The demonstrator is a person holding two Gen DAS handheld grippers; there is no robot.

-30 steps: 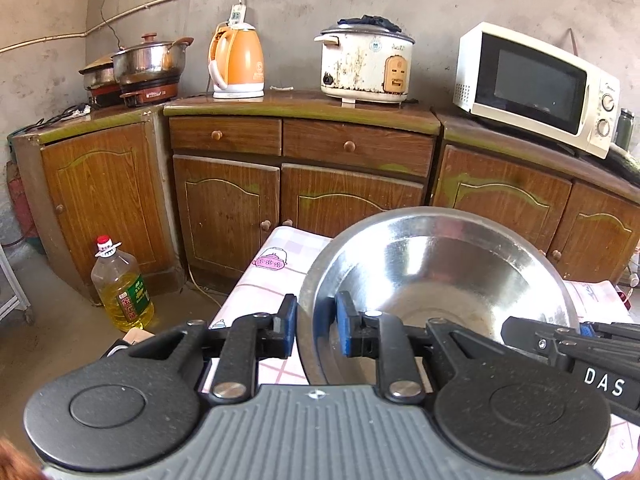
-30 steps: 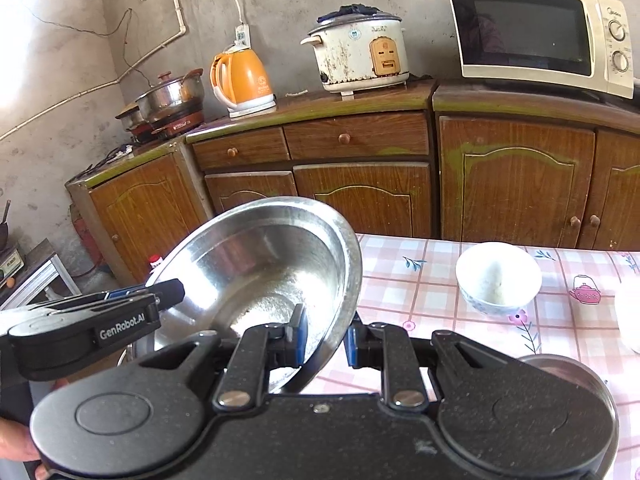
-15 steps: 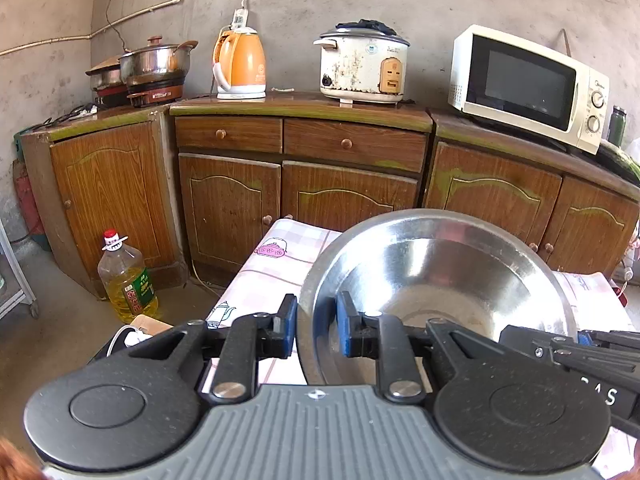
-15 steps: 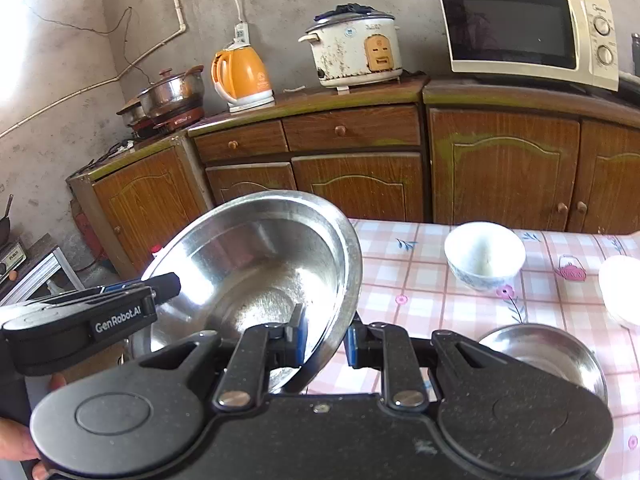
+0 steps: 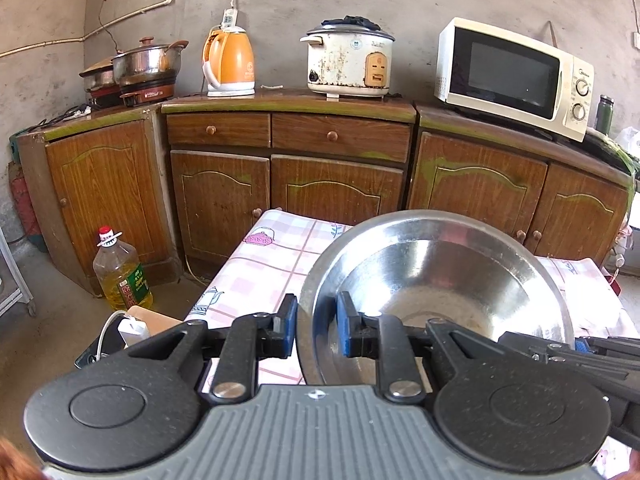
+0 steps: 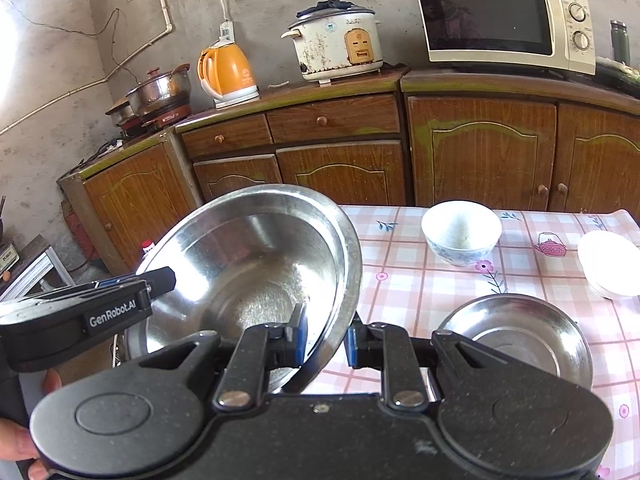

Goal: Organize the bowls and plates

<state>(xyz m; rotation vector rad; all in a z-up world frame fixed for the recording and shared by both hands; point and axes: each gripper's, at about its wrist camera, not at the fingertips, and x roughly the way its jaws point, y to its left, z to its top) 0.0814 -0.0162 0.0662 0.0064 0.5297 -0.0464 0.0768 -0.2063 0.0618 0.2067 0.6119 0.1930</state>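
Rough concrete-walled kitchen, brown wooden cabinets [image 5: 340, 168] running along the back wall, carrying an orange electric kettle [image 5: 229, 62], a white stained rice cooker [image 5: 349, 62] and a cream microwave [image 5: 516, 76]. Yellow oil bottle [image 5: 120, 272] sitting on the floor by the cabinets. In front, a table in a pink checked cloth [image 6: 420, 288].

Large stainless steel bowl [image 6: 256, 264] is being held in the air over the table's left edge, tilted, by both grippers at once. Left gripper [image 5: 316, 326] is clamping the bowl's left rim, blue pads pressing on either side of the wall. Right gripper [image 6: 326, 340] is pinching the opposite rim the same way.

On the cloth: a white ceramic bowl with blue pattern [image 6: 460, 236] sitting upright near the far edge, a small stainless steel bowl [image 6: 516, 332] nearer, just right of the right gripper, and a white dish [image 6: 608, 262] at the right edge, partly washed out by glare.
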